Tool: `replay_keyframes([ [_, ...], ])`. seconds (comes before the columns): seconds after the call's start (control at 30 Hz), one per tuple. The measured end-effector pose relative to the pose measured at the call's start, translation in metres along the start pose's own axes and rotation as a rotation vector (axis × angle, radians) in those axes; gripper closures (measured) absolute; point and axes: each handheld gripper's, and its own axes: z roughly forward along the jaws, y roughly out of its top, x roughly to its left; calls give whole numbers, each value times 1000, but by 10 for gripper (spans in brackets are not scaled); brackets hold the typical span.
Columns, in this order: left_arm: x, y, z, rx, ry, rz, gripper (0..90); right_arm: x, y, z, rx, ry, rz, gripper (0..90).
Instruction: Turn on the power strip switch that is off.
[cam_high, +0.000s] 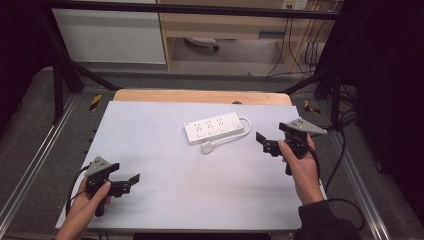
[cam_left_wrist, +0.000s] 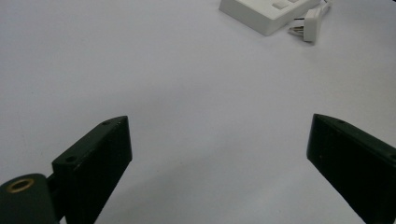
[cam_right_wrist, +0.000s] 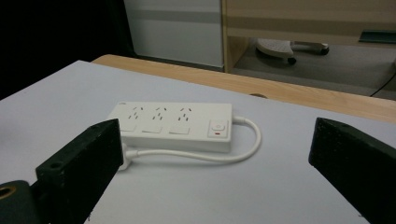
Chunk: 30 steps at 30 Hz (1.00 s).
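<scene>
**Both grippers wide open, power strip untouched**

While the left gripper (cam_high: 131, 180) hovers near the front-left corner of the white worktop (cam_high: 165, 145) with its jaws spread wide and empty, the power strip (cam_high: 214, 128) lies well apart from it, toward the back and right of centre. Its white cable (cam_high: 239, 134) loops round to a plug (cam_high: 207, 147) resting just in front of the strip. Further right, the right gripper (cam_high: 264, 141) faces the strip, equally wide open and holding nothing. A likely slip: a one-sided push could slide the light strip, or a jaw could snag the cable loop and drag the plug. No containers sit on the worktop.
</scene>
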Motion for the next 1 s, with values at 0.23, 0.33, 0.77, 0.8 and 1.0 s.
replay_keyframes([
  [0.23, 0, 0, 0, 0, 3, -5, 68, -6, -20, -24, -14, -24, -2, 31],
  [0.33, 1, 0, -1, -2, 4, -10, 68, -8, -30, -32, -15, -28, 3, 31],
  [0.77, 0, 0, -1, -6, 0, -3, 68, -15, -85, -44, 35, -52, 11, 39],
  [0.8, 0, 0, -1, -5, -1, -2, 68, -15, -90, -43, 35, -58, 21, 44],
  [1.0, -1, 0, -1, -7, -3, 3, 68, -16, -109, -38, 119, -56, 5, 35],
])
